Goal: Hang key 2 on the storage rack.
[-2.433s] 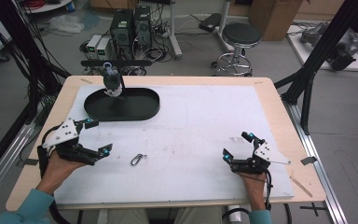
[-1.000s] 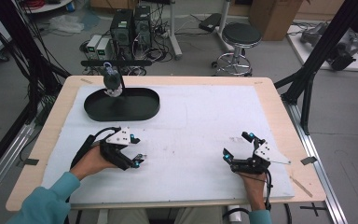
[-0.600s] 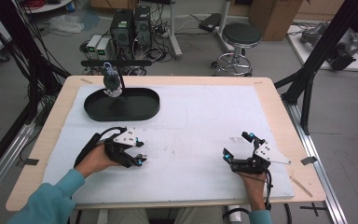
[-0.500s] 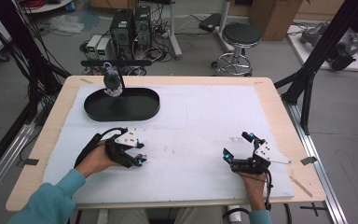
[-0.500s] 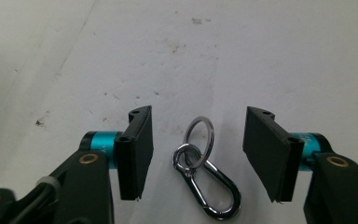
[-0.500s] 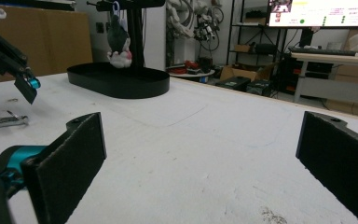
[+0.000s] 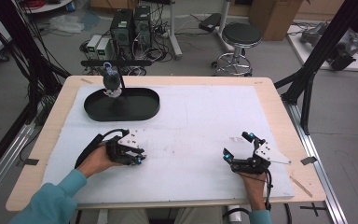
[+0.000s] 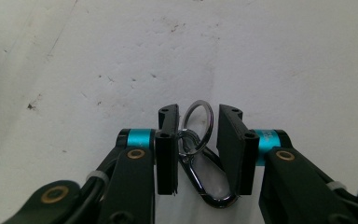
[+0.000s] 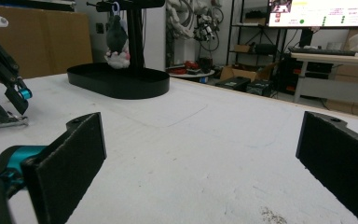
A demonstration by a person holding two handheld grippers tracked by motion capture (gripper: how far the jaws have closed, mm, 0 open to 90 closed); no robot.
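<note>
Closing on the carabiner (image 8: pixel 204 175) (ring attached), left gripper (image 8: pixel 200 149).

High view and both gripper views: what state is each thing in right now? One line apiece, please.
Left gripper: jaws just closing around the carabiner, pads not clearly pressing yet.
Carabiner: flat on the white mat, key ring attached, between the jaws.
Right gripper: jaws wide open, nothing between them, resting low over the mat.
Plush toy: hanging from the stand's crossbar.
Black tray: on the mat, bearing the stand.
</note>
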